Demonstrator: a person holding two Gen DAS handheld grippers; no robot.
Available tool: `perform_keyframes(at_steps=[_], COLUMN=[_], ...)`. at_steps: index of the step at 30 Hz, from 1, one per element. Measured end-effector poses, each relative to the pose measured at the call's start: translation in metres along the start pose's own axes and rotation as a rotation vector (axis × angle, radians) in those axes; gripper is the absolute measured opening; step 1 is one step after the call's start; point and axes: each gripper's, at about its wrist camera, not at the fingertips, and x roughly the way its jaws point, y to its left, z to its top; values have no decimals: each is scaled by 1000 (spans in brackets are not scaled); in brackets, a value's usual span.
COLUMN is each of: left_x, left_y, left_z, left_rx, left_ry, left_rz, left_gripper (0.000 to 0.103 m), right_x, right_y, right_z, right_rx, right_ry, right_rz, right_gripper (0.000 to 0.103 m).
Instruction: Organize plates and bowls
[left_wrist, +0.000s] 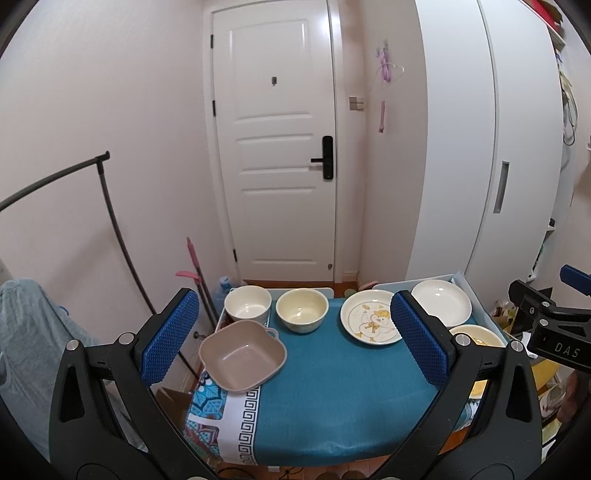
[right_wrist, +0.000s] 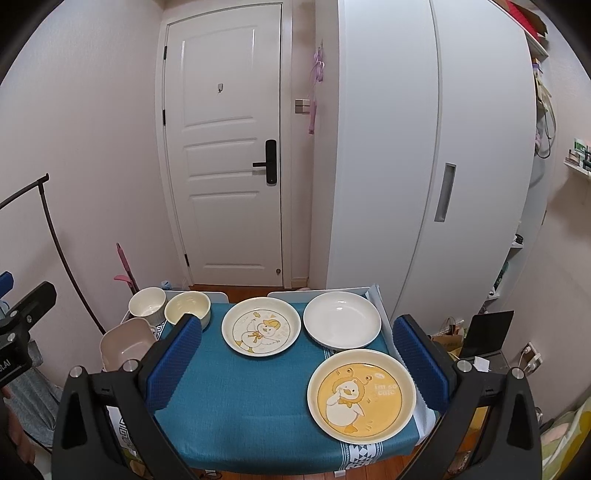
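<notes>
Left wrist: both hand-held grippers (left_wrist: 295, 332) (right_wrist: 299, 365) spread wide w/ nothing held, ribbed blue pads; square beige bowl (left_wrist: 242, 354).

Each hand-held gripper (left_wrist: 295, 332) (right_wrist: 297, 363) had a black frame with round silver screws and two fingers faced with blue textured pads (left_wrist: 170, 336). One body bore white "DAS" lettering.

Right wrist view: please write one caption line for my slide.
Open right gripper above a blue table with three plates and three bowls.
</notes>
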Motion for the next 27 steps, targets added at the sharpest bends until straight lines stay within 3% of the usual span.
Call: perform_keyframes(at_steps=[27], left_x=[8], left_y=[7], left_z=[9], left_rx=[-17], left_ry=[8], left_rz=[2], left_gripper=[103], right_x=[14], right_y=[6], right_z=[1], right_rx=[-3], right_ry=[-2], right_rz=[8], right_gripper=[103])
